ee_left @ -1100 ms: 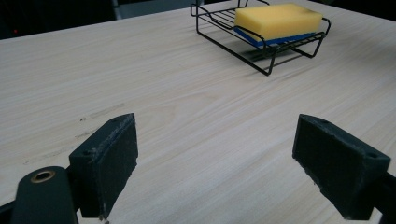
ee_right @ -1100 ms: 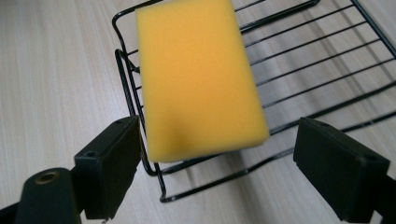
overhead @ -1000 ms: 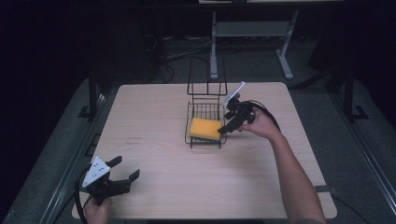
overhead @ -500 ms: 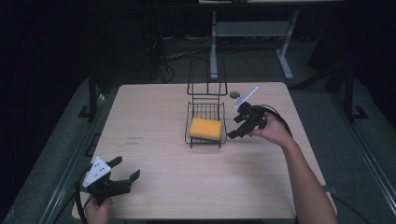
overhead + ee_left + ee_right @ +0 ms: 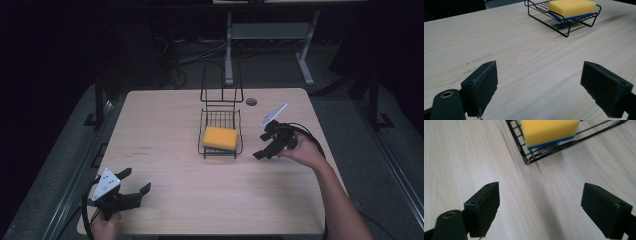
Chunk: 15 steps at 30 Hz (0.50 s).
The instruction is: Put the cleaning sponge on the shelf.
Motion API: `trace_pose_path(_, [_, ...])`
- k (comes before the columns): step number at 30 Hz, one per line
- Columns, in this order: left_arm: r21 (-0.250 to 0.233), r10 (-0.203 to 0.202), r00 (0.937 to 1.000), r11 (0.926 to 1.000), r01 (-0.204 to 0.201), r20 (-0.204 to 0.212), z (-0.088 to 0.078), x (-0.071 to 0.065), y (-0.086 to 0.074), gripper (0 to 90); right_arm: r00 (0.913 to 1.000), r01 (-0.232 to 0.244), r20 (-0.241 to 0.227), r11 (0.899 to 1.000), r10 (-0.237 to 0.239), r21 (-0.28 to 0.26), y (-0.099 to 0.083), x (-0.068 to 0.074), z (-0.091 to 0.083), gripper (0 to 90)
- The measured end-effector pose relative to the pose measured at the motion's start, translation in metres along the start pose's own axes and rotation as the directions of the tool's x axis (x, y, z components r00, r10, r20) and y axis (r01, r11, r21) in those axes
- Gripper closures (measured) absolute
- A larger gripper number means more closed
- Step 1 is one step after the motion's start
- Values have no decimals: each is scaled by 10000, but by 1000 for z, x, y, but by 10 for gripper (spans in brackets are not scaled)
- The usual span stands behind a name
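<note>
Nearest the person, at the front left corner of the table [image 5: 165, 115], the left gripper [image 5: 134, 188] sits low over the wood in the left hand [image 5: 104, 226]. Its jaws stand wide apart with nothing between them; in the left gripper view only bare tabletop lies between the two black pads [image 5: 482, 86]. Its cable loops off the table edge.

Mid-table, right side: the right gripper [image 5: 264, 148] is held in the right hand [image 5: 306, 151], forearm coming in from the bottom right. Jaws spread wide, gripping nothing; the right gripper view shows plain wood between the pads [image 5: 484, 206]. It points toward the wire rack and sits just beside the rack's right front corner, not touching it.

Centre of the table: the black wire rack [image 5: 220, 121] stands upright, with a low tray in front and a tall back frame. The yellow sponge [image 5: 220, 138] lies flat in the tray, a blue layer on its underside visible in both gripper views. The sponge is free of both grippers.

Beyond the table: a dark floor and the legs of a grey stand [image 5: 265, 31].
</note>
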<state>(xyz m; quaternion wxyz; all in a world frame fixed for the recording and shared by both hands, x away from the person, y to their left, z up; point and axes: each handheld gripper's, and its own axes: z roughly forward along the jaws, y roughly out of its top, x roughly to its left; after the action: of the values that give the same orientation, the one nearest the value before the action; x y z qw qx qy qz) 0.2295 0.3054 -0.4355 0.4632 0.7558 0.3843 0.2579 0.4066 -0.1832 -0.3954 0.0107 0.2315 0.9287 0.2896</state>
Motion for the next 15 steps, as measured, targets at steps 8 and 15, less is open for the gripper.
trace_pose_path(8, [-6, -9, 10000, 10000, 9, 34, 0, 0, 0, 134, 9998, -100, 159, 9999, 98, 110, -16, 10, -7, 150])
trace_pose_path(15, [-23, 12, 10000, 10000, -12, 32, -1, -1, 0, 134, 9997, -161, 195, 9998, 158, 155, -32, 18, -10, 150])
